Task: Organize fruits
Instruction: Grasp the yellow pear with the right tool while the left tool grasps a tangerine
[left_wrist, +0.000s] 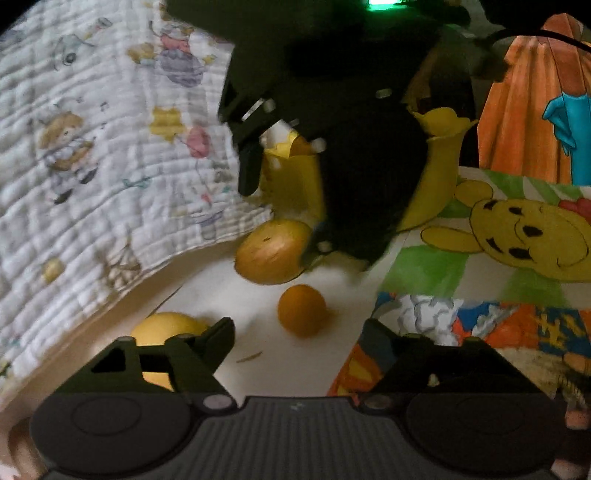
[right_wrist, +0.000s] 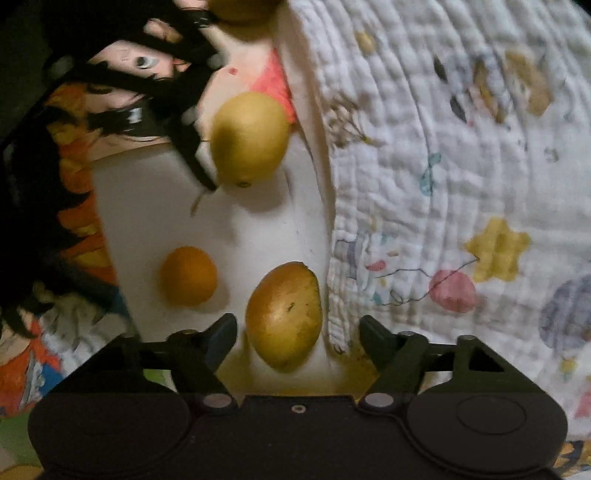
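Nearby, smooth oval mango beside quilted blanket.

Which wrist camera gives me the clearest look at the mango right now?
The right wrist view: the mango lies whole and unobstructed just ahead of the open right gripper. In the left wrist view the mango sits farther off, its right end hidden behind the other gripper.
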